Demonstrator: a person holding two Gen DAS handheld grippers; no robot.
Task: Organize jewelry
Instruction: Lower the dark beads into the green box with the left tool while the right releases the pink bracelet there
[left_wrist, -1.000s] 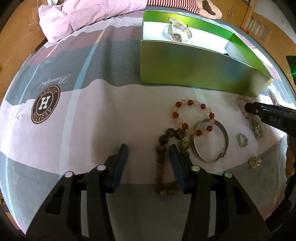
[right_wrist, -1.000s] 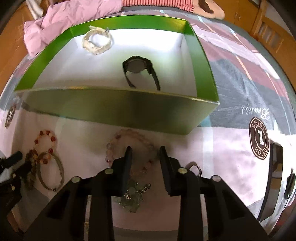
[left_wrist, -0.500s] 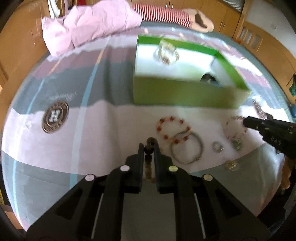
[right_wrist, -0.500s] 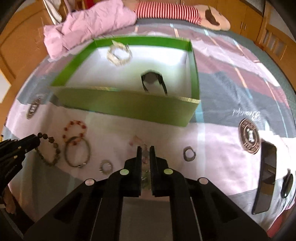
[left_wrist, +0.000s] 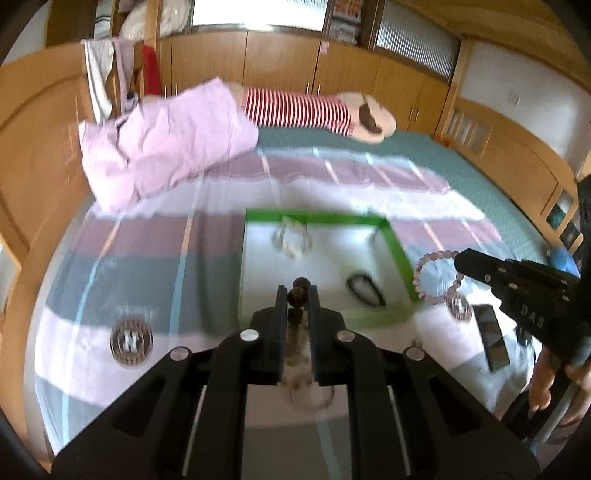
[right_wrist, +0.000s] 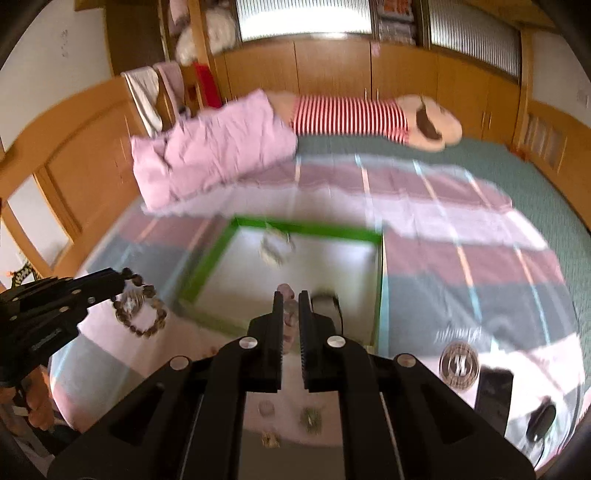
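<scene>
Left-wrist footage shows the left gripper (left_wrist: 296, 295) clamped on a dark brown bead bracelet (left_wrist: 297, 295), one bead proud of the fingertips and the rest of the loop hanging below, raised over the near left part of the green box (left_wrist: 397, 243). Pinching a single bead and letting the strand dangle looks like the sensible grip, since the loop cannot tangle on the bedspread (left_wrist: 147, 266) and should fall cleanly once the jaws part. From the right-wrist camera the same bracelet (right_wrist: 142, 314) hangs as an open ring beneath the left gripper (right_wrist: 123, 275), just outside the box's left wall (right_wrist: 207, 266). The right gripper (right_wrist: 288, 299) is likewise pressed together on a pale pink bead bracelet (right_wrist: 286, 291), poised above the box's near wall; the left-wrist camera shows that bracelet (left_wrist: 436, 277) swinging free from the right gripper's tip (left_wrist: 460, 260), just right of the box's right wall. Both pieces appear to be held high so they clear the walls before release. Already inside the box lie a white watch (left_wrist: 291, 238) toward the far wall and a black watch (left_wrist: 364, 290) nearer the front, so dropping the bracelets in the bare floor between them would avoid piling. Several small pieces (right_wrist: 310, 419) remain on the bedspread beneath the right gripper, and a round silver ring-like piece (left_wrist: 458, 306) lies beside a dark phone (left_wrist: 491, 339). Motion blur softens both views, so fine detail is uncertain.
</scene>
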